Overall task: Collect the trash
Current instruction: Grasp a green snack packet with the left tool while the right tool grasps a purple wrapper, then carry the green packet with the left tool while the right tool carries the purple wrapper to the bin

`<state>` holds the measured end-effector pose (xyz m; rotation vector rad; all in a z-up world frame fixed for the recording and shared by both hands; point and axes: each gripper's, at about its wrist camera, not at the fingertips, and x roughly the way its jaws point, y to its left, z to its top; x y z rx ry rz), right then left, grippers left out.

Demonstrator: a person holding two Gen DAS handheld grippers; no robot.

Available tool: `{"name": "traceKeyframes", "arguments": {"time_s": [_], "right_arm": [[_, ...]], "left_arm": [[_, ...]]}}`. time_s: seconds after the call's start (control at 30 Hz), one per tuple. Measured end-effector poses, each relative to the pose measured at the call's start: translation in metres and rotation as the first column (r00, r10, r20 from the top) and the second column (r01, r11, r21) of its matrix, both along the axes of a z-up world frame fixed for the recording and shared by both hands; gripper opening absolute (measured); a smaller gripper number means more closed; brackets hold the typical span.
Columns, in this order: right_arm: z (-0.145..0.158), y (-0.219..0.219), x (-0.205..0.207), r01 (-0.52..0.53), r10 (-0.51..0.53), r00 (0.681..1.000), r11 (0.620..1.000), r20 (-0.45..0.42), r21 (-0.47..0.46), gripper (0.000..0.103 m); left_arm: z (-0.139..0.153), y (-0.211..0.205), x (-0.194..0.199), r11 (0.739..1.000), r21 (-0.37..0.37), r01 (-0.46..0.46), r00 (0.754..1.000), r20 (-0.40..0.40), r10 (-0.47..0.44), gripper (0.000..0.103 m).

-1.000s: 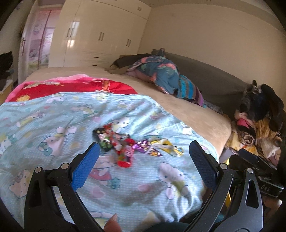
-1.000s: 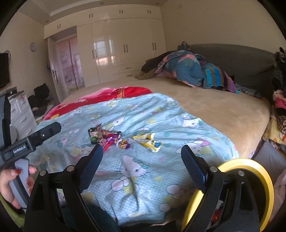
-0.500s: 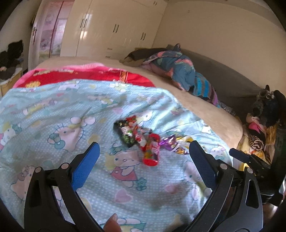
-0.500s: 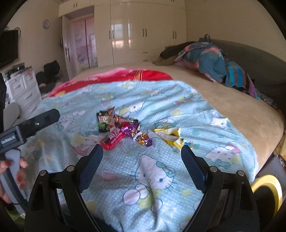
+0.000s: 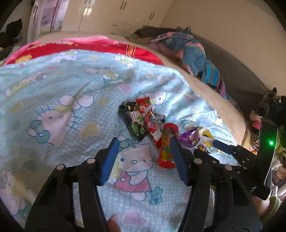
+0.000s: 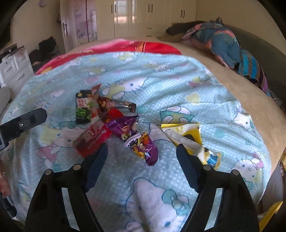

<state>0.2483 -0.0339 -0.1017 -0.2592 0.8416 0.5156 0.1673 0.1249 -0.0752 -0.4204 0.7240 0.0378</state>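
Note:
A pile of snack wrappers lies on the light-blue cartoon-cat blanket [image 5: 59,100]. In the left wrist view it holds a black-and-green packet [image 5: 135,123], a red wrapper [image 5: 149,116], a red tube-shaped packet [image 5: 167,149], a purple wrapper [image 5: 189,139] and a yellow one [image 5: 206,133]. My left gripper [image 5: 143,140] hovers just short of the pile. Its jaws are closing, with the red packet beside the right pad and only blanket between them. My right gripper [image 6: 142,145] is also closing. The purple wrapper [image 6: 143,148] lies between its tips, untouched, with the yellow packet [image 6: 185,135] to its right.
A red blanket [image 6: 125,46] and a heap of clothes [image 6: 219,41] lie farther up the bed, with white wardrobes [image 6: 143,16] behind. A white drawer unit [image 6: 12,67] stands at the left. A yellow-rimmed bin [image 6: 271,212] sits by the bed's near right corner.
Both grippers have come down and forward toward the wrapper pile, which now looks much larger. Both pairs of jaws have narrowed, the left more than the right.

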Motion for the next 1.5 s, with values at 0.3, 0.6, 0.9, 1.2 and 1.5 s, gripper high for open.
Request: {"name": "traceKeyframes", "arguments": {"time_s": [0.3, 0.6, 0.9, 1.2, 1.5], "right_arm": [[-0.014, -0.001, 0.008, -0.01, 0.015, 0.996, 0.998, -0.083, 0.068, 0.036], [-0.01, -0.031, -0.033, 0.051, -0.025, 0.99, 0.981, -0.14, 0.187, 0.034], [0.011, -0.06, -0.069, 0.086, -0.064, 0.993, 0.964, -0.095, 0.252, 0.034], [0.032, -0.087, -0.086, 0.121, -0.105, 0.992, 0.947, -0.071, 0.298, 0.034], [0.041, -0.106, -0.097, 0.144, -0.132, 0.989, 0.94, -0.06, 0.308, 0.034]], "left_arm": [[-0.03, 0.011, 0.036, 0.996, -0.088, -0.026, 0.996, -0.083, 0.019, 0.034], [-0.046, 0.022, 0.056, 0.974, -0.212, -0.074, 0.993, -0.103, 0.053, 0.015], [-0.038, 0.008, 0.035, 0.972, -0.233, -0.012, 0.998, -0.06, -0.002, 0.002], [-0.015, -0.031, -0.013, 0.981, -0.169, 0.095, 0.995, 0.01, -0.095, 0.002], [0.022, -0.046, -0.056, 0.993, 0.022, 0.117, 0.987, 0.104, -0.119, 0.002]]}}
